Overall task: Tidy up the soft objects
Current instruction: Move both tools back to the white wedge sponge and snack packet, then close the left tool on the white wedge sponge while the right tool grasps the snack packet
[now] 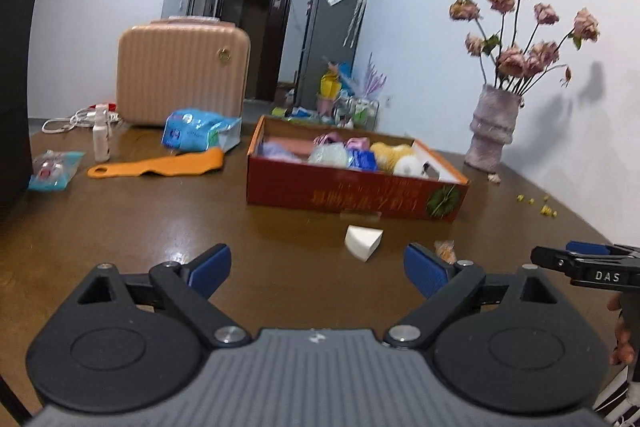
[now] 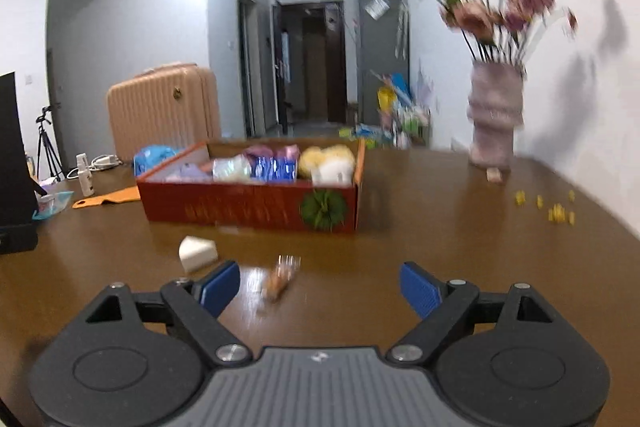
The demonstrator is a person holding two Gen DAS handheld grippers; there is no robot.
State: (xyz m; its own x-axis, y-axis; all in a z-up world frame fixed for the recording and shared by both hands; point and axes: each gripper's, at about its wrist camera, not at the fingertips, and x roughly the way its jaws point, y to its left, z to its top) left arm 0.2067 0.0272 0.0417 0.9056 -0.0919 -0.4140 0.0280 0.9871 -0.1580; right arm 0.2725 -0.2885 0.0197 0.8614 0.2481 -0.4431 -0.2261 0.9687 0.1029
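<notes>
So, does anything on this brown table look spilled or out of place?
Yes. Small yellow crumbs lie scattered near the wall, right of the grey vase. A white wedge-shaped sponge and a small orange packet lie loose before the red cardboard box.

We see a brown table (image 1: 160, 227). At ten o'clock stands a peach suitcase (image 1: 182, 75), an orange flat tool (image 1: 156, 165) lying before it. At two o'clock, a vase (image 1: 494, 127) holds dried pink roses (image 1: 524, 27).
</notes>
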